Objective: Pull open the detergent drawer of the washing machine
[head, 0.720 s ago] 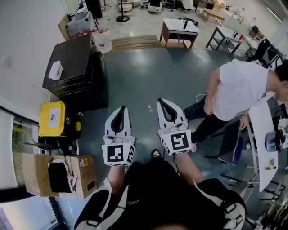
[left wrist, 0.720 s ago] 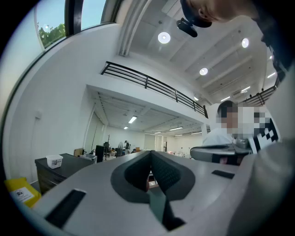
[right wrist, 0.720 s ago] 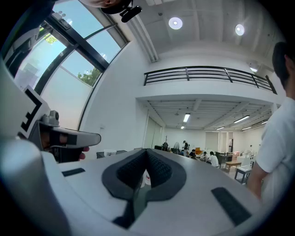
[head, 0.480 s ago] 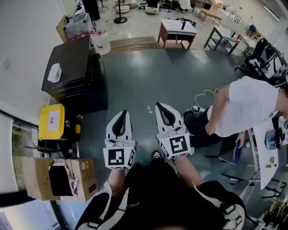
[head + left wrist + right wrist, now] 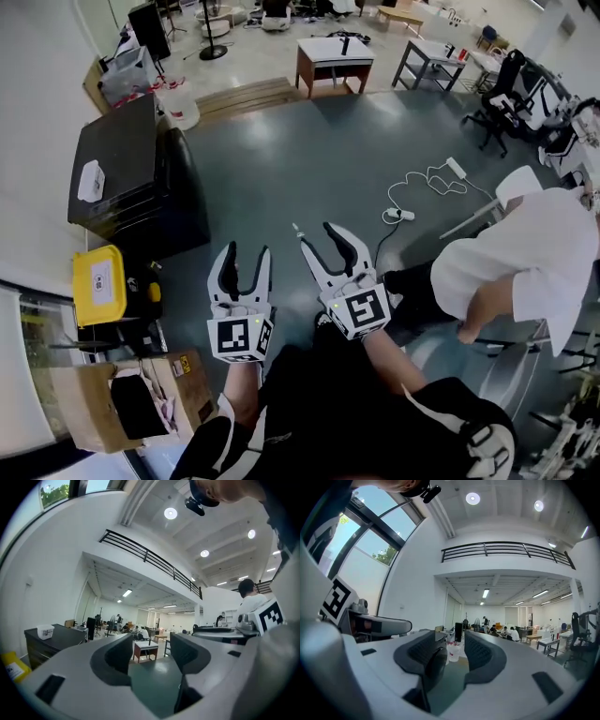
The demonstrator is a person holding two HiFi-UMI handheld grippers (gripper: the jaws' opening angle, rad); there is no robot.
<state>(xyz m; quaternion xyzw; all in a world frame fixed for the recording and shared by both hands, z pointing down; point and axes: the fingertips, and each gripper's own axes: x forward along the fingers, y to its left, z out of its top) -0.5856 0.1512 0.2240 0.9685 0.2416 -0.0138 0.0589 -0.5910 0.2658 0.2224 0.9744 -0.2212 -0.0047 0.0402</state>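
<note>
Head view: the left tool (image 5: 247,258) and the right tool (image 5: 319,240) are held side by side in front of the person, level, over bare grey floor (image 5: 281,159). Both are released, jaws spread, with nothing between them. To the left stand a black cabinet (image 5: 131,178), a yellow-lidded box (image 5: 98,281) and an open cardboard box (image 5: 112,403); to the right a person in a white shirt (image 5: 525,272) bends low. No washing machine and no detergent drawer show anywhere here.

Left gripper view: the left tool (image 5: 152,651) has its pads well apart, and only floor and a distant small counter (image 5: 146,648) show through the gap. The black cabinet (image 5: 51,641) lies to the left. Again no machine.

Right gripper view: the right tool (image 5: 456,651) is also spread and empty, looking down the long hall; the left tool's marker cube (image 5: 337,597) sits at the left edge. The drawer is out of sight here too.

So the drawer has yet to be found and approached. Judging from the task alone, such a drawer is probably light, stiff moulded plastic on short runners, smooth enough to slip. The likely hold is the recessed front lip, pinched or hooked by one tool and drawn straight out, since a skewed pull may jam it.
</note>
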